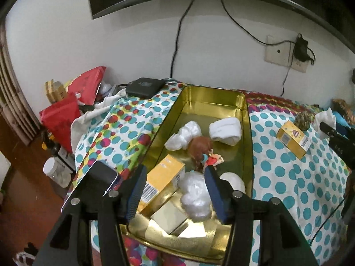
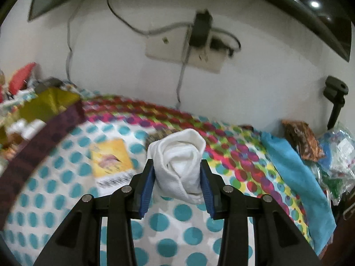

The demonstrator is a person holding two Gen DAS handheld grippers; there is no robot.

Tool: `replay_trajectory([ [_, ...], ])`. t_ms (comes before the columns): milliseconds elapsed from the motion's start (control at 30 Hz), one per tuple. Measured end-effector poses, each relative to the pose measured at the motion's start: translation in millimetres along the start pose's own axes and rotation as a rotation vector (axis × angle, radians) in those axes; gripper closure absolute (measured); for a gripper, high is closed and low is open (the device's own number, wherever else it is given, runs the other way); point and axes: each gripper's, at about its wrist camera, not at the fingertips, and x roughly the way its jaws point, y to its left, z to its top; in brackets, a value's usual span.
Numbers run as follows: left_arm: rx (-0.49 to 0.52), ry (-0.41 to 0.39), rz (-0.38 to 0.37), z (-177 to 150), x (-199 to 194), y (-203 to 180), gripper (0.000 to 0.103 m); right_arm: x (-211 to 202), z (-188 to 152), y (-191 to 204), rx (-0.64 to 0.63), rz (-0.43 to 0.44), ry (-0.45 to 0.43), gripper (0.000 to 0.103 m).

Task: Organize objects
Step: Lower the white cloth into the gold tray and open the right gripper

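Note:
An open gold tin [image 1: 246, 115] lies on the dotted tablecloth [image 1: 288, 177]. It holds a yellow box [image 1: 164, 177], a small doll [image 1: 202, 150], a rolled white cloth [image 1: 225, 130] and two white plastic wads [image 1: 183, 136] [image 1: 195, 195]. My left gripper [image 1: 175, 170] hangs open over the tin's near end, its pads apart from the box and the wad below. My right gripper [image 2: 177, 173] is shut on another rolled white cloth [image 2: 179, 155], held above the tablecloth [image 2: 173, 221]. A second yellow box [image 2: 111, 161] lies to the left of it, between it and the tin [image 2: 44, 106].
A phone [image 1: 104, 177] lies by the tin's near left corner. A black box [image 1: 145, 86], red bags [image 1: 62, 119] and a white jar [image 1: 55, 170] crowd the left. A blue cloth [image 2: 295, 173], a brown packet [image 2: 301, 141] and plastic bags [image 2: 337, 155] lie at the right. The wall stands close behind.

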Motion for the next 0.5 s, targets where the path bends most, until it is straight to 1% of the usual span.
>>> replay_trajectory([
  [100, -0.052, 0.012, -0.022, -4, -3, 11, 0.045, -21, 11, 12, -0.023, 0.052, -0.045, 0.066],
  [200, -0.090, 0.025, -0.035, -7, -5, 22, 0.044, -44, 17, 34, -0.062, 0.139, -0.082, 0.066],
  [333, -0.113, 0.036, -0.023, -10, -6, 34, 0.043, -70, 23, 81, -0.120, 0.284, -0.097, 0.066],
  [433, -0.133, 0.039, -0.023, -12, -6, 42, 0.043, -83, 23, 120, -0.167, 0.350, -0.101, 0.066],
  [500, -0.141, 0.041, -0.020, -14, -5, 47, 0.043, -89, 19, 134, -0.199, 0.383, -0.095, 0.066],
])
